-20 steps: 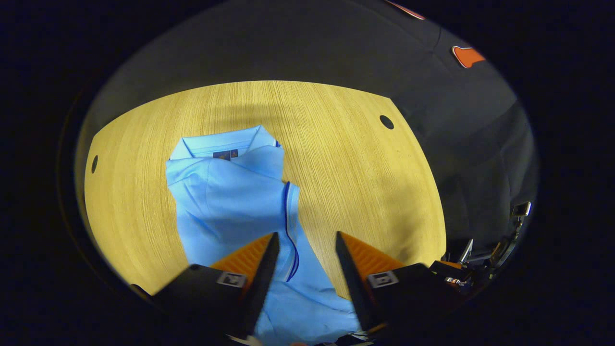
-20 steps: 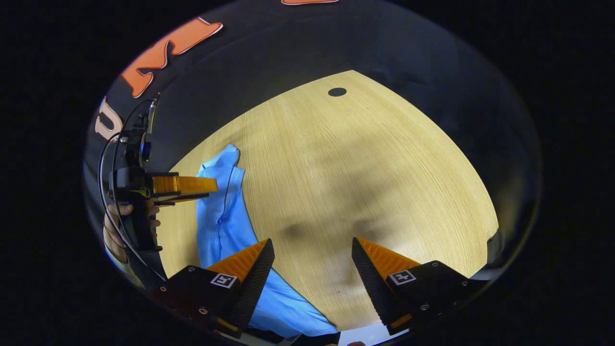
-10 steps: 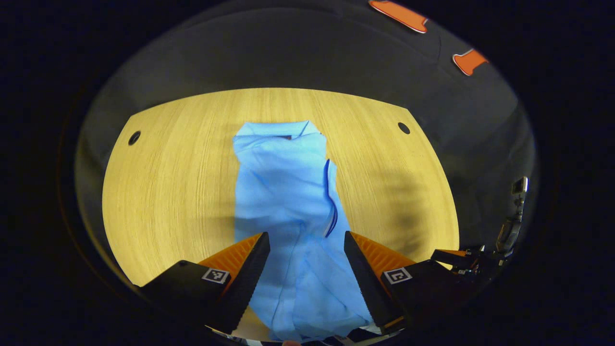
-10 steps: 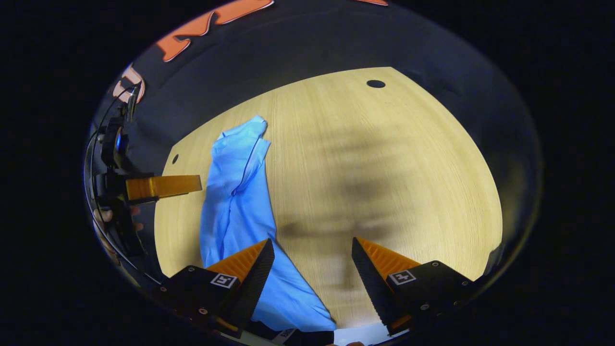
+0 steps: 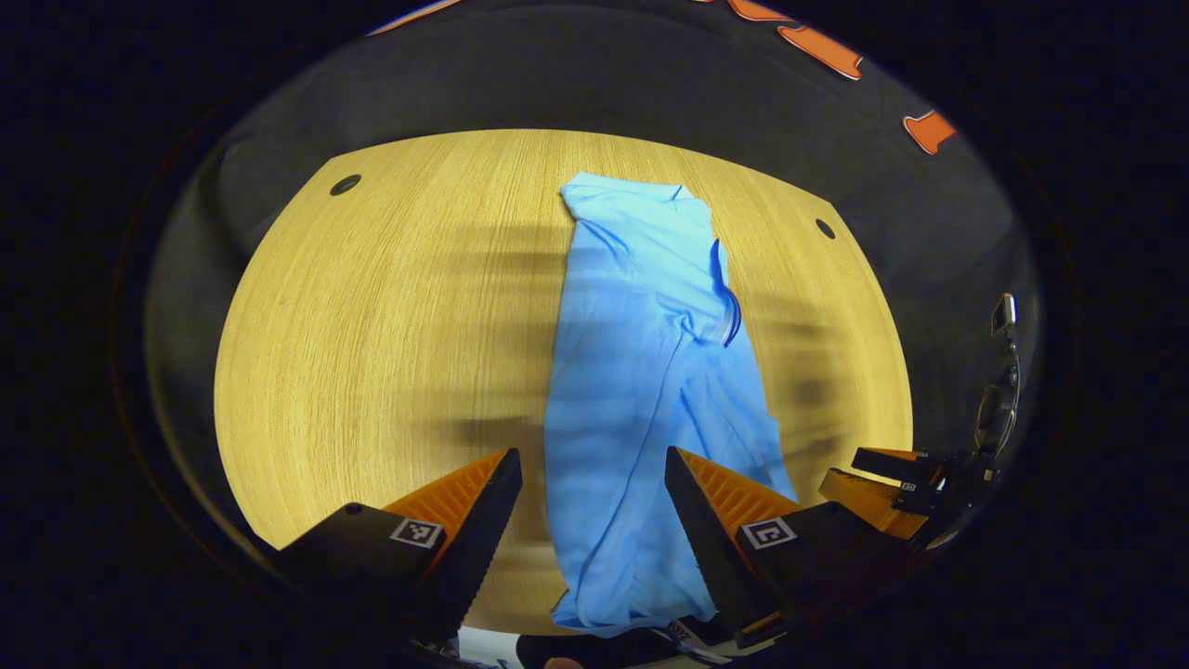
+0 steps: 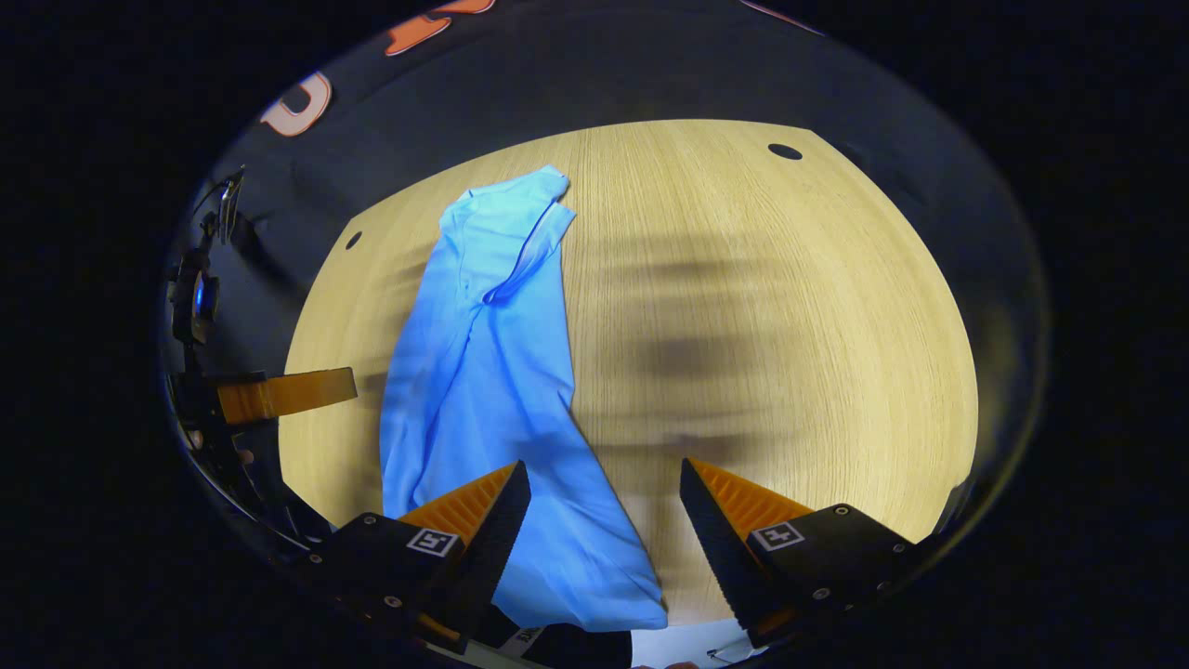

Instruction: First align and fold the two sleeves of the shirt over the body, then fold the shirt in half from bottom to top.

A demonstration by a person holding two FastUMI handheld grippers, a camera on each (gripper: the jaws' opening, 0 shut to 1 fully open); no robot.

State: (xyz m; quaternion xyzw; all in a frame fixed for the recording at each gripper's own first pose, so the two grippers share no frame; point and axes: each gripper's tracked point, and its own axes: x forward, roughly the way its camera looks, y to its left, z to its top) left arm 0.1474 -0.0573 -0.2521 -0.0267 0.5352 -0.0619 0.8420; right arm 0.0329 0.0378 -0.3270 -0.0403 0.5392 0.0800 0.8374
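Your shirt (image 5: 641, 390) lies lengthwise on the wooden table (image 5: 372, 325), sleeves folded in, collar at the far end. Your left gripper (image 5: 593, 483) and right gripper (image 6: 602, 492) hover above its hem, jaws spread, grasping nothing.

A recording booth, not a home; black cloth wall (image 5: 576, 84) closes in behind a bare wooden table (image 5: 372, 325); cable holes (image 5: 345, 184) at its far corners.

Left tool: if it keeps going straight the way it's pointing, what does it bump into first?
Most likely the blue shirt. The left tool is open, and the shirt lies on the wooden table right between its fingers and ahead. How high the tool is above the cloth is hard to judge.
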